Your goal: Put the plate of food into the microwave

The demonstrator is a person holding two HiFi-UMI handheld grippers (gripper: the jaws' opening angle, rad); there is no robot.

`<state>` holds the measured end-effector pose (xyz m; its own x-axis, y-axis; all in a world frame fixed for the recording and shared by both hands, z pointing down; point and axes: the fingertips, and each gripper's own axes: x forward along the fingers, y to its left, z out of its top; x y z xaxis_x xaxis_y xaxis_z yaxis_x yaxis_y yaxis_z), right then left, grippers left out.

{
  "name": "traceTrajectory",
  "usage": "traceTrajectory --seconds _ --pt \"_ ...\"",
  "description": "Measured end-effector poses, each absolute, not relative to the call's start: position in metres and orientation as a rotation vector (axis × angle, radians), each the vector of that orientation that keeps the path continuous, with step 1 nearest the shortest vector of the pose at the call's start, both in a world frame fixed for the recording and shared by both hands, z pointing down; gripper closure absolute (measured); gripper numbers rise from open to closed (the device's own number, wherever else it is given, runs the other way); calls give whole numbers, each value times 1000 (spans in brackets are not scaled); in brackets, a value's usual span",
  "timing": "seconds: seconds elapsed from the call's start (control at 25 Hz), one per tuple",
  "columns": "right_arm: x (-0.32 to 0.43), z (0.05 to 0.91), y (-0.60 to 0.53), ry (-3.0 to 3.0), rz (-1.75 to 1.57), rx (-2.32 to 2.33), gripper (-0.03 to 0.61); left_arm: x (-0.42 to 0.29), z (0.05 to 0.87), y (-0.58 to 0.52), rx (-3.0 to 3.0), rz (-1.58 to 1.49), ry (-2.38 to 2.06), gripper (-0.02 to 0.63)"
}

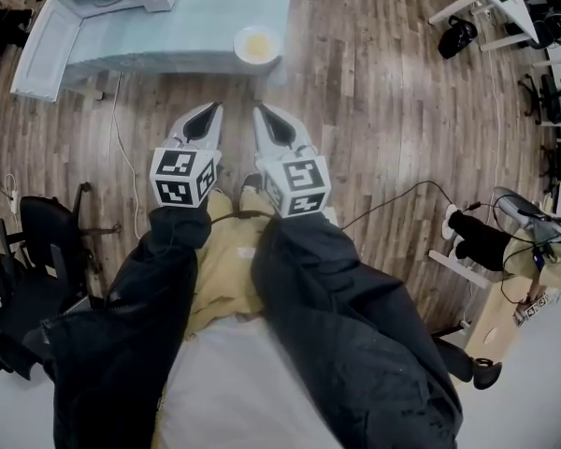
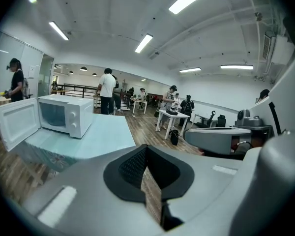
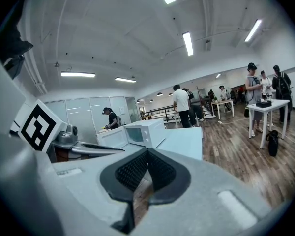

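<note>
Plate of food [image 1: 258,45] on table [image 1: 196,26] edge, dead ahead; right gripper [image 1: 260,112] nearer than left gripper [image 1: 211,110]; both jaws together, empty.

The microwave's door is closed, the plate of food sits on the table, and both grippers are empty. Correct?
No: the door of the microwave stands open, as the left gripper view shows. The plate is on the table, and the left gripper and right gripper are empty.

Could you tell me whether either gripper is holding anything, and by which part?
Nothing is held: left gripper and right gripper are shut, empty.
</note>
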<state>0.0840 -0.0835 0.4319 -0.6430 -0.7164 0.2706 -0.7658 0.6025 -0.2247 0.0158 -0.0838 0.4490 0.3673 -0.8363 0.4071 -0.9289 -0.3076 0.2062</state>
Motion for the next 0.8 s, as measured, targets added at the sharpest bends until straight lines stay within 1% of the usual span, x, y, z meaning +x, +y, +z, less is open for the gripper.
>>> traceTrajectory --seconds 0.28,0.64,0.8 --pt "91 446 -93 -2615 530 1290 578 21 466 -97 2224 337 -1471 617" --pt "109 447 -146 -2499 524 1463 578 41 472 -161 2323 330 -1309 617" --pt "92 441 -182 -2485 509 1495 578 21 469 -196 2339 331 -1287 617"
